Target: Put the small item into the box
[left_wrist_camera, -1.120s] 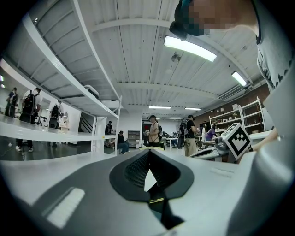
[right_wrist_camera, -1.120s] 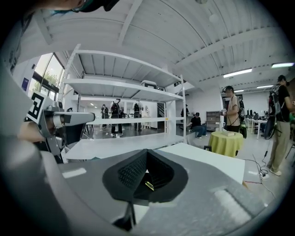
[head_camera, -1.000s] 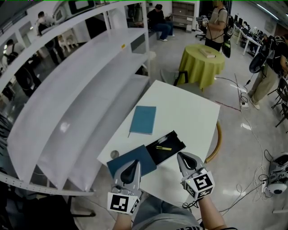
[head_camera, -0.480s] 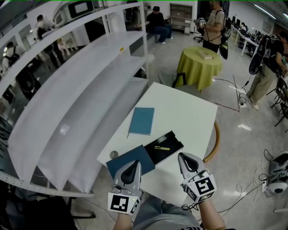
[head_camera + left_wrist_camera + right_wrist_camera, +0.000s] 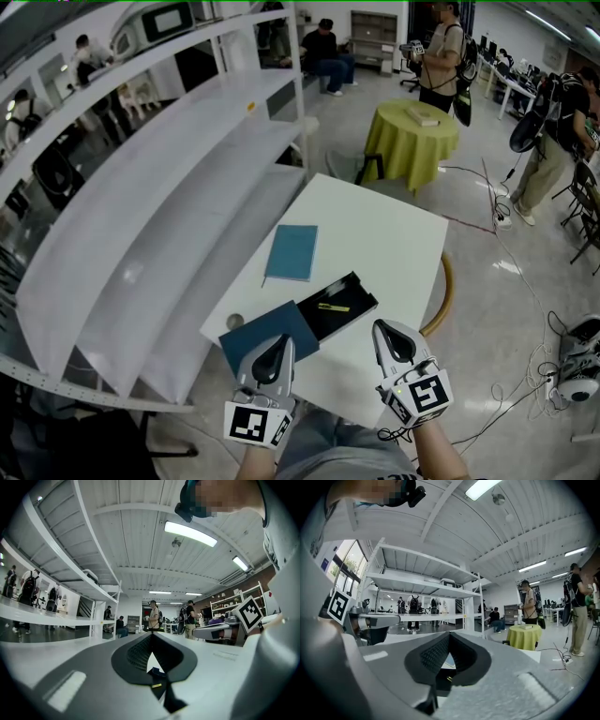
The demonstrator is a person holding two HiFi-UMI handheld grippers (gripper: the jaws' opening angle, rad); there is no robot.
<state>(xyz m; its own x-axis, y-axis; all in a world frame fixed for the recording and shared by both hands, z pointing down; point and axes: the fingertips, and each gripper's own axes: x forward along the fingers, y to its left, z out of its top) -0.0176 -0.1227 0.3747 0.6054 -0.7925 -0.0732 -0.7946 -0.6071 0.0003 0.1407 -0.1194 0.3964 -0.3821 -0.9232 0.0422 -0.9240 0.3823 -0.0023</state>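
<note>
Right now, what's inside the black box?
A small yellow item lies in the open black box. Its left end is hidden by the blue cover, so anything there can't be seen.

Small item in box (lid left of it), notebook behind, on table.

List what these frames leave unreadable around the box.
Yellow item in the black box: head view, too small to identify.
Round thing at the table edge: head view, too small.
Near corner of the dark blue panel: head view, covered by the left gripper.
</note>
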